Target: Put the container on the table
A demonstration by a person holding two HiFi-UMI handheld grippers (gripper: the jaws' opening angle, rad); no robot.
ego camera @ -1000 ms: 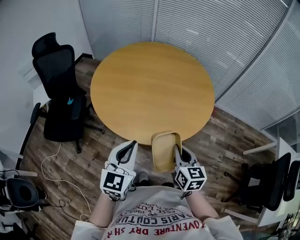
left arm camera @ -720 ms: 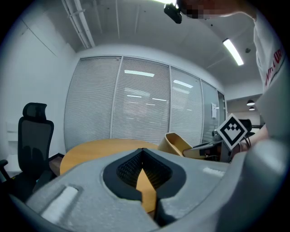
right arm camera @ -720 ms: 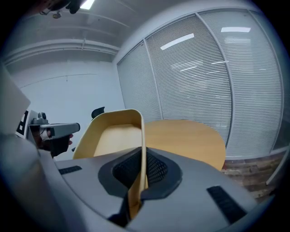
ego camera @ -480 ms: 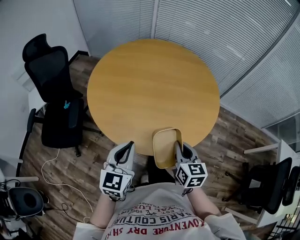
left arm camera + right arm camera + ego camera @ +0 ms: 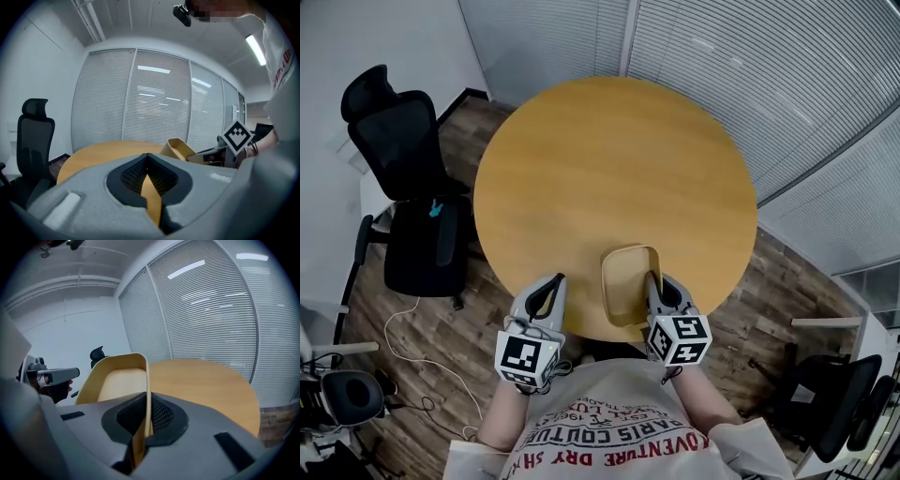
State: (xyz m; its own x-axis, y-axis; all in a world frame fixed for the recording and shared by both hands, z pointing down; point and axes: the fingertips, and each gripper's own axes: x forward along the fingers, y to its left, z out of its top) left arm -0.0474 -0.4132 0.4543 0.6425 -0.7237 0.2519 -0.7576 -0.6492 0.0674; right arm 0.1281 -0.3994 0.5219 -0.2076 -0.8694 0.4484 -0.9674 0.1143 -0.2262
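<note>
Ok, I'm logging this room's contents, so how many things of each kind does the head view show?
Round wooden table: 1
Tan plastic container: 1
Black office chairs: 3
Handheld grippers (left gripper, right gripper): 2
Total: 7
</note>
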